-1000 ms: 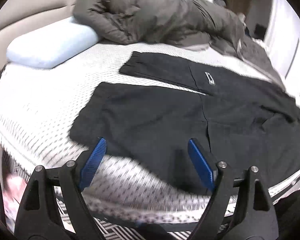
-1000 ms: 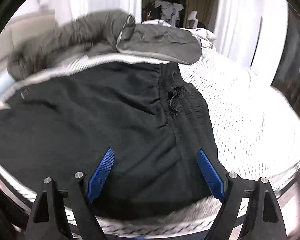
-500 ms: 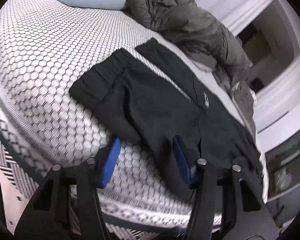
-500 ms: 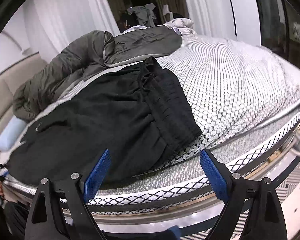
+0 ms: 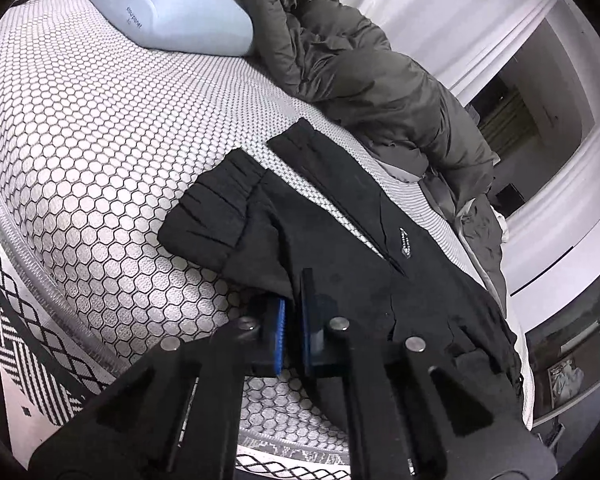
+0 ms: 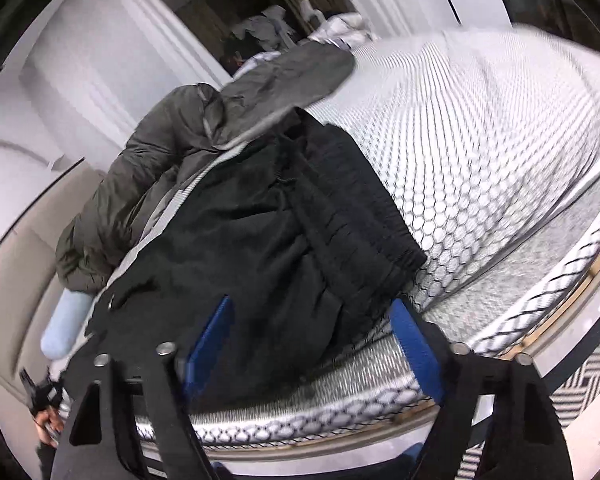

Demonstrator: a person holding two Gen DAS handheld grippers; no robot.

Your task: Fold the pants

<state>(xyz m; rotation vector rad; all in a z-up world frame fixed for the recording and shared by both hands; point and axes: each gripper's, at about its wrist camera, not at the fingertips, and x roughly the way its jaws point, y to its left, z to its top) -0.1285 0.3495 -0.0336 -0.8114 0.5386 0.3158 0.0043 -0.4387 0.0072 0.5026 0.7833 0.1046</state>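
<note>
Bed w/ white hexagon-mesh mattress (image 5: 100, 128) carries everything. Crumpled dark-grey puffy duvet (image 5: 360, 72) and pale-blue foam pillow (image 5: 168, 12) sit pushed to the far side, prob. to leave room. Black fabric pants (image 5: 360, 248) lie spread flat near the bed's front edge, within reach. Left claw (image 5: 292, 316) has just been closing, now pressed together on the leg's near edge, ready to lift. Right claw (image 6: 312, 344) half-spread, has just been closing, straddling fabric below the waistband (image 6: 356, 200); not yet pinching.

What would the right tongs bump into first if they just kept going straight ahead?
Most likely the black pants: the right tongs are open, with the near edge of the fabric between the blue pads, though the blur makes depth uncertain.
</note>
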